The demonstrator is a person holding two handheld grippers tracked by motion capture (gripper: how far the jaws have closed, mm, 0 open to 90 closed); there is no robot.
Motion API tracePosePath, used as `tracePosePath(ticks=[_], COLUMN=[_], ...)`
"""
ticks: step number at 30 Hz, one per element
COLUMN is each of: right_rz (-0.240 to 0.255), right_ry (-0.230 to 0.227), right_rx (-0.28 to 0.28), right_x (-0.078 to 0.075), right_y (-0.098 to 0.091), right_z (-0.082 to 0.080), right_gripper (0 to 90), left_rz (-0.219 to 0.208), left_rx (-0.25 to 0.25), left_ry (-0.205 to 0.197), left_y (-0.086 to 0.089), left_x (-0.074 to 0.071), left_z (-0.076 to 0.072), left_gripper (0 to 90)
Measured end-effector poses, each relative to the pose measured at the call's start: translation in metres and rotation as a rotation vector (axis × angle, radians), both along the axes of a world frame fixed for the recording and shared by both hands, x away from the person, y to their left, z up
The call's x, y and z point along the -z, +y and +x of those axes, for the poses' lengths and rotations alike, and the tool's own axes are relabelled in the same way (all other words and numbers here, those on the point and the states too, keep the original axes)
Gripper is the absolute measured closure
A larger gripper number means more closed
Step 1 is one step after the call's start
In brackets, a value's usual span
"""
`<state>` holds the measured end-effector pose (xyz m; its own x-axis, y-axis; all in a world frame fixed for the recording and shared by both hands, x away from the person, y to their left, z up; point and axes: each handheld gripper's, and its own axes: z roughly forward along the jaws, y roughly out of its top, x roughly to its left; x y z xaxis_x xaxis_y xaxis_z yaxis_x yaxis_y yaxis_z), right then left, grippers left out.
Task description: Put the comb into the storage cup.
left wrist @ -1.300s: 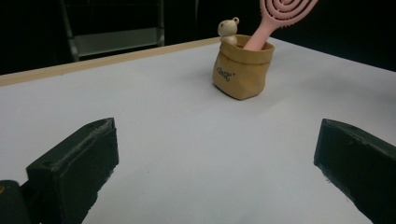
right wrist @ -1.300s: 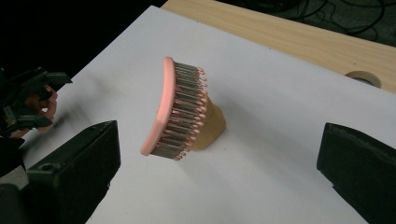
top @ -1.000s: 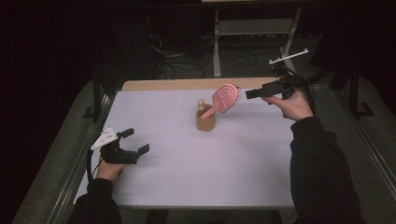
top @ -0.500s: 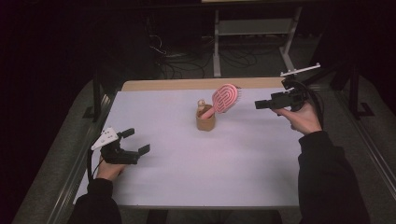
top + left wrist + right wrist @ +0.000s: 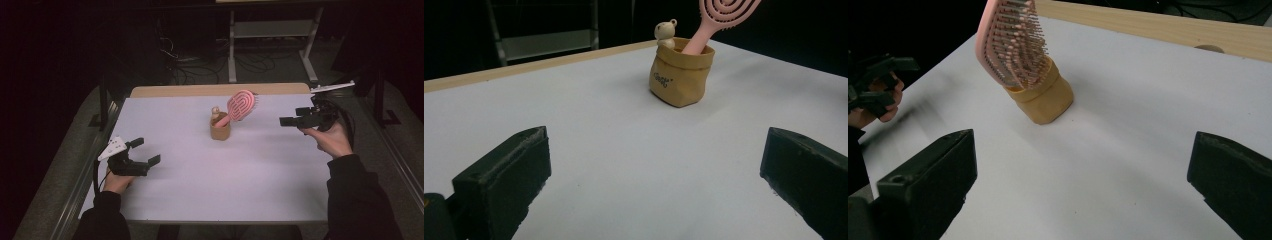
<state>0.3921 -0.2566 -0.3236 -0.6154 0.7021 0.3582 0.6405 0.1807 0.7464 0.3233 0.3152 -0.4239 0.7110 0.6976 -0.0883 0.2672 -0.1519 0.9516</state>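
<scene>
At the centre-back of the white table (image 5: 240, 185), I see the pink oval plastic hairbrush (image 5: 241, 105) standing handle-down in the small tan paper-bag holder (image 5: 220, 131). The hairbrush lies well apart from both sets of jaws, ahead of each and between neither pair. My right gripper (image 5: 292, 121) hovers near the table's right edge, jaws wide, nothing between them. My left gripper (image 5: 149, 151) rests near the front-left of the table, jaws wide, nothing held. The hairbrush's long axis tilts: handle in the holder, head up and leaning toward the table's right-rear. In the right gripper view its bristles (image 5: 1020, 37) face the right gripper. A small cream bear figure (image 5: 666, 32) sits at the holder's rim.
</scene>
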Motion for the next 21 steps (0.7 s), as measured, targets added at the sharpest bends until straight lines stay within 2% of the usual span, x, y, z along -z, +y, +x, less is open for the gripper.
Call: tracePosePath(ticks=[10,15,21], right_rz=[-0.032,-0.056,-0.066], right_ry=[-0.014,-0.029,-0.028], right_rx=[-0.003,-0.022,-0.018], right_x=[0.010,0.018,0.028], right_y=[-0.001,0.001,-0.002], right_z=[-0.012,-0.018,-0.023], right_gripper=[0.0,0.0,0.0], left_rz=[0.000,0.003,0.004], left_rx=[-0.001,-0.007,-0.005], left_ry=[0.001,-0.002,0.001], left_y=[0.000,0.001,0.000], left_x=[0.000,0.000,0.001], left_z=[0.000,0.000,0.000], left_gripper=[0.0,0.0,0.0])
